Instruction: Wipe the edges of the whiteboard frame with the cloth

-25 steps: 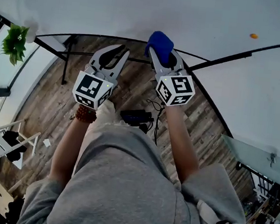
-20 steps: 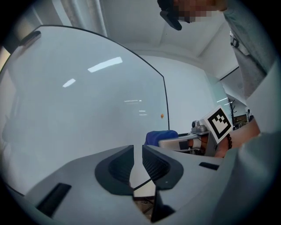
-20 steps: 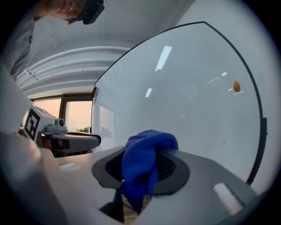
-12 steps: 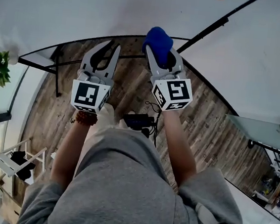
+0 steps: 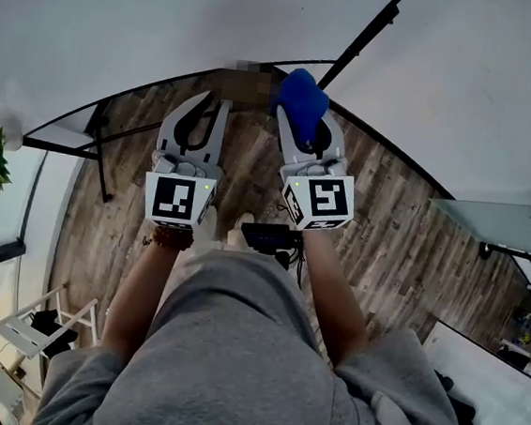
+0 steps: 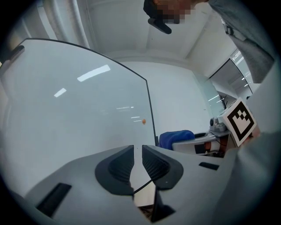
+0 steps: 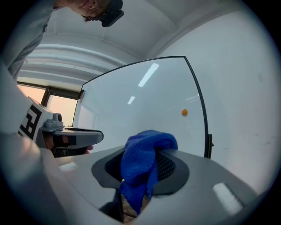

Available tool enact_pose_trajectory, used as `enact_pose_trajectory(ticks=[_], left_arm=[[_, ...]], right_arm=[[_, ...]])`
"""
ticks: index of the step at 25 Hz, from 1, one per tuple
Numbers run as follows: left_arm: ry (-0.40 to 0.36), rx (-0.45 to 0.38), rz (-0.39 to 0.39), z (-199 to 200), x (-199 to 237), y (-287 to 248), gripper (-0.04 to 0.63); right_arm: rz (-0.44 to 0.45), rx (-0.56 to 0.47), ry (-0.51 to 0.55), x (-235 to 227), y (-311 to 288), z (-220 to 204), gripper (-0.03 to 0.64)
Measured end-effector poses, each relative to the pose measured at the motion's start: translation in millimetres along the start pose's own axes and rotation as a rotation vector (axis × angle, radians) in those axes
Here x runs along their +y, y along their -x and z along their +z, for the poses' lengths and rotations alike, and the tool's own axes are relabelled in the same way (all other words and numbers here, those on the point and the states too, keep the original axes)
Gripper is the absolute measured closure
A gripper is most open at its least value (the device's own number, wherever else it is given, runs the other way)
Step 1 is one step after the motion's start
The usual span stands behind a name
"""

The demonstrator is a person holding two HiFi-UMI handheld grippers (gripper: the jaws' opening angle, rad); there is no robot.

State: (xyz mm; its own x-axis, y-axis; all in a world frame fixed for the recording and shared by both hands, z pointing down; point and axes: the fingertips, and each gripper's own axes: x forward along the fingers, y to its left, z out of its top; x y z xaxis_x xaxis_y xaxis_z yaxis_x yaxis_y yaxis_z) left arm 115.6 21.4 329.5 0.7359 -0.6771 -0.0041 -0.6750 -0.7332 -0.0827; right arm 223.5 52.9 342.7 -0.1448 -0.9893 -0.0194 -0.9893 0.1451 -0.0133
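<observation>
Right gripper (image 5: pixel 299 118) clamped on blue cloth (image 5: pixel 303 94); cloth at lower corner of whiteboard frame (image 5: pixel 364 33), contact unclear. Left gripper (image 5: pixel 216 104) alongside, jaws nearly together, nothing between. No sign which edges wiped; judge most still to do

The whiteboard (image 5: pixel 172 27) is cut off by the top edge.
</observation>
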Motion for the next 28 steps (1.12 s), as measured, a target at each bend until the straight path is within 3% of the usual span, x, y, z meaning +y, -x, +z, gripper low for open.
enact_pose_trajectory(ticks=[14, 28], left_arm=[[0.051, 0.001, -0.049, -14.8, -57.6, -12.7, 0.537], [0.090, 0.009, -0.136, -24.3, -99.9, -25.7, 0.555]], right_arm=[[-0.145, -0.022, 0.065, -37.3, 57.0, -1.2, 0.479], [-0.221, -0.025, 0.145, -61.6, 89.3, -1.3, 0.477]])
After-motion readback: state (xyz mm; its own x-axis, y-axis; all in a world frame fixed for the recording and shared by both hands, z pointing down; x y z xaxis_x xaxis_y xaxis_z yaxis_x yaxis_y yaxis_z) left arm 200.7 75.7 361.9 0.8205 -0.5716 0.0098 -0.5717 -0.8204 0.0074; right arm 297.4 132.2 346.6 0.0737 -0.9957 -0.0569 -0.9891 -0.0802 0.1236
